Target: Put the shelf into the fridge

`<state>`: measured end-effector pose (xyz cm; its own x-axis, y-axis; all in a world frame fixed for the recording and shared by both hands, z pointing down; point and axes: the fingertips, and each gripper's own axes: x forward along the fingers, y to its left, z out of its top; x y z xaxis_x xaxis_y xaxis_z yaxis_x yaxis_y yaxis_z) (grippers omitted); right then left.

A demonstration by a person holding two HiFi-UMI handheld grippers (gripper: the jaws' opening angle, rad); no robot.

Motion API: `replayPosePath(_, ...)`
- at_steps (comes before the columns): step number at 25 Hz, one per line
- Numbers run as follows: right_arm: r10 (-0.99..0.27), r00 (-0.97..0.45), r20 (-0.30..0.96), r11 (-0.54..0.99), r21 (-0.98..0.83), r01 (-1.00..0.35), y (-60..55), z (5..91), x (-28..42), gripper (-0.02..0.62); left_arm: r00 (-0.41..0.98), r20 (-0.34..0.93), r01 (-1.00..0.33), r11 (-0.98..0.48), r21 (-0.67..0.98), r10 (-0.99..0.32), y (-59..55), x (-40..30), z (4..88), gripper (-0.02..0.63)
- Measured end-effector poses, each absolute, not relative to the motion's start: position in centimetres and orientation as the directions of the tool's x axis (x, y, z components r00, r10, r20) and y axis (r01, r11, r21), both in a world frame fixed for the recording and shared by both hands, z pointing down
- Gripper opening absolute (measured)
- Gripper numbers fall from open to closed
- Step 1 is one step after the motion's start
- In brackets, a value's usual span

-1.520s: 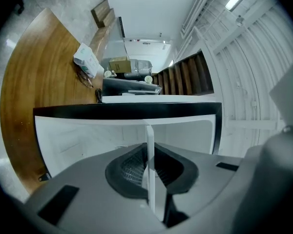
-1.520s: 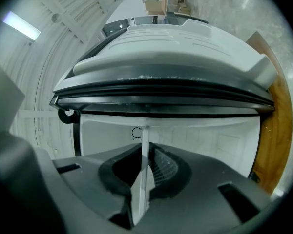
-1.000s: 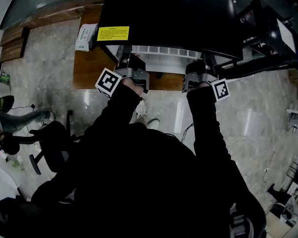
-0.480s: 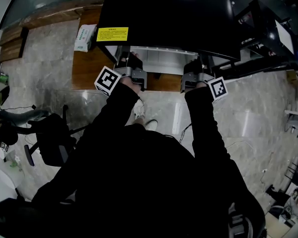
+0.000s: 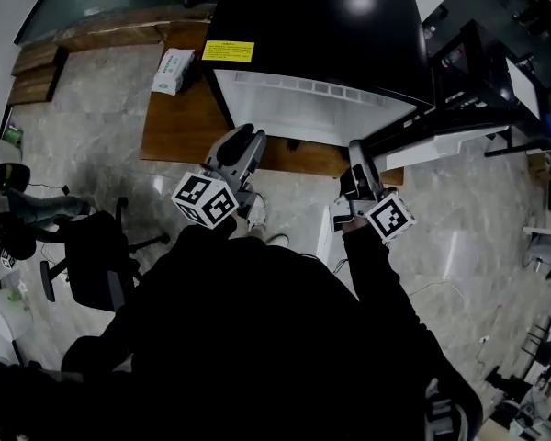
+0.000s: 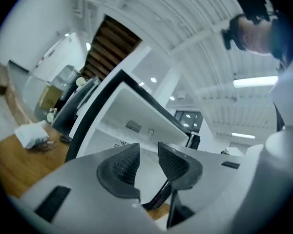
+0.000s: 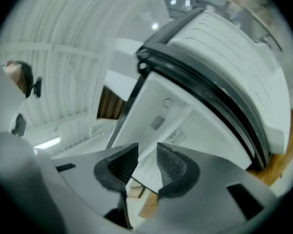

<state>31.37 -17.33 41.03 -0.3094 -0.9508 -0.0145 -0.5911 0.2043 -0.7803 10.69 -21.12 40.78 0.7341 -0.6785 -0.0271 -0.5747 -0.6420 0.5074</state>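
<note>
black long sleeves (image 5: 378, 278); grey left gripper (image 5: 253, 138) and grey right gripper (image 5: 356, 148), each with a black-and-white square-marker cube (image 5: 205, 200).

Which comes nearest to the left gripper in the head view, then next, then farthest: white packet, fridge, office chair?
From the left gripper, jaws just opened with nothing between them:
1. Fridge, straight ahead, open.
2. White packet, left of the fridge.
3. Office chair, lower left, on the floor.
</note>
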Motion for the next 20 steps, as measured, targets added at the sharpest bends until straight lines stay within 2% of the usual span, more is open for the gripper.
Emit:
replayPosePath(1, -0.927, -0.375, -0.022, 0.282, -0.699, -0.657, -16.3, 40.0, 29.7, 0.095, 0.755, -0.009, -0.585, -0.68, 0.442, -0.656, -20.0, 10.9, 40.4, 0.121)
replayPosePath(2, -0.9, -0.435, -0.021, 0.357, -0.609, -0.709, -15.3, 39.0, 28.1, 0.04, 0.772, 0.006, -0.585, -0.707, 0.397, -0.636, -18.9, 11.1, 40.1, 0.12)
replayPosePath(3, -0.875, -0.484, -0.013, 0.419, -0.521, -0.744, -14.3, 38.4, 26.7, 0.012, 0.786, 0.018, -0.581, -0.728, 0.366, -0.618, -17.9, 11.3, 39.9, 0.106)
replayPosePath(4, -0.855, -0.519, 0.0, 0.465, -0.447, -0.765, -13.4, 38.0, 25.4, 0.008, 0.798, 0.028, -0.574, -0.745, 0.34, -0.602, -16.9, 11.5, 39.8, 0.072)
replayPosePath(5, -0.839, -0.545, 0.013, 0.497, -0.391, -0.775, -12.8, 37.8, 24.5, 0.006, 0.808, 0.036, -0.568, -0.76, 0.316, -0.588, -16.0, 11.7, 39.6, 0.009)
replayPosePath(7, -0.818, -0.574, 0.03, 0.535, -0.326, -0.78, -11.9, 37.7, 23.0, 0.005, 0.824, 0.044, -0.553, -0.785, 0.279, -0.564, -14.4, 12.1, 39.3, 0.006)
replayPosePath(20, -0.78, -0.623, 0.056, 0.581, -0.306, -0.754, -9.3, 38.2, 19.8, 0.006, 0.861, 0.07, -0.503, -0.822, 0.266, -0.504, -10.7, 12.3, 39.7, 0.006)
